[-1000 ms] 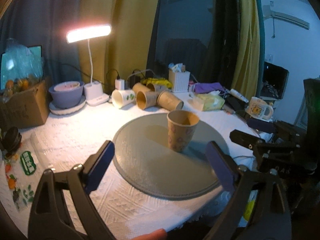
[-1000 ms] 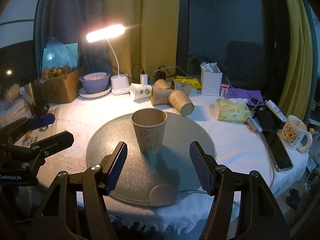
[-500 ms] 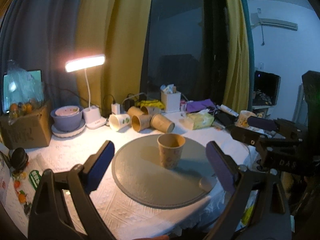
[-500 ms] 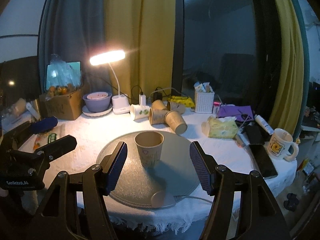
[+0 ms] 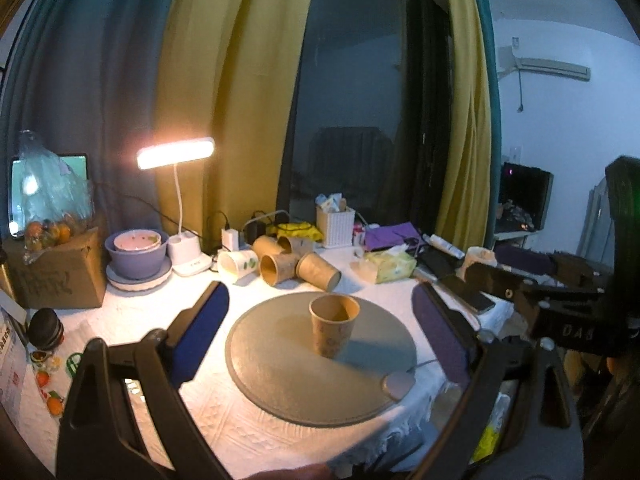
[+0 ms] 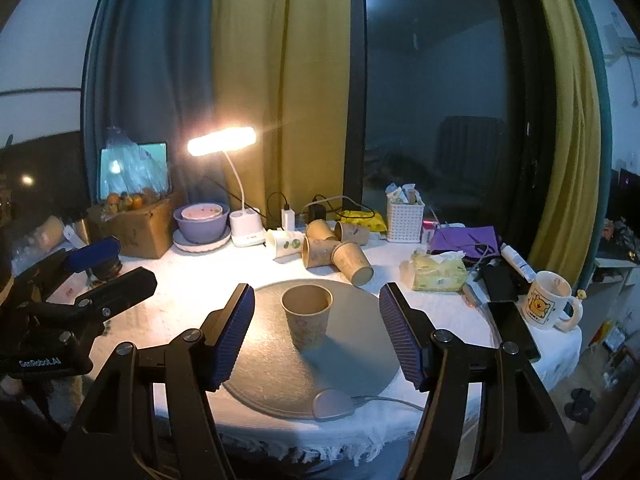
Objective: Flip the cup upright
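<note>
While one cup [image 6: 307,316] stands upright, four cups [image 6: 320,242] lie behind.

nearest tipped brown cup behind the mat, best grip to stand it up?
Judging by its pose, pinch the tipped cup across its side wall at mid-body, coming from above. It lies on its side, mouth toward the mat, neighbours crowd its base end, and both grippers are open and back.

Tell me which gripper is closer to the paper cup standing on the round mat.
Right, by a little. The right gripper is open, with the paper cup just beyond its fingertips and centred between them. The left gripper, also open, sits further back and off to the side.
</note>
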Demonstrator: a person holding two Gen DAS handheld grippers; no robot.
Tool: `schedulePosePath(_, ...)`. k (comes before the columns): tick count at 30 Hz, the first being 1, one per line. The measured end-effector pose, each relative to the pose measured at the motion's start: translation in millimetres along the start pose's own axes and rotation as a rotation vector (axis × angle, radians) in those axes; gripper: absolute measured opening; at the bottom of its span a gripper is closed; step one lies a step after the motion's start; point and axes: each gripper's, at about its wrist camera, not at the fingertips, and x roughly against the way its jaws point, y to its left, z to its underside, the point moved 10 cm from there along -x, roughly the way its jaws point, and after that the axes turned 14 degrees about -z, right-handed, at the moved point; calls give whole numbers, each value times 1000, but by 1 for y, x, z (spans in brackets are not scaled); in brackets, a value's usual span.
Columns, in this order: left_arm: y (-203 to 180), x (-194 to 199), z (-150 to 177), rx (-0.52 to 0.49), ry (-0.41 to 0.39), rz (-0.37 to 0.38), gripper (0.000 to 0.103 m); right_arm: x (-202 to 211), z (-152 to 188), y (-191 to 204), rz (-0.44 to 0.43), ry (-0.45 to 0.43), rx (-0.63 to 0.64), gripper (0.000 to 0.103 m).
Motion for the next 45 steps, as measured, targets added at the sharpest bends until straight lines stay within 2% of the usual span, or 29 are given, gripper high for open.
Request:
schedulePosePath(12, 9, 20, -12, -3, -49, -18, 94, 9, -12, 14, -28, -22, -51, 68)
schedulePosePath(24, 19, 20, -10, -1, -32, -23, 94, -3, -7, 28, -51, 3, -45, 68)
schedulePosePath(45, 21, 15, -5, 3, -18, -24, 94, -9, -1, 29, -50, 21, -44, 68)
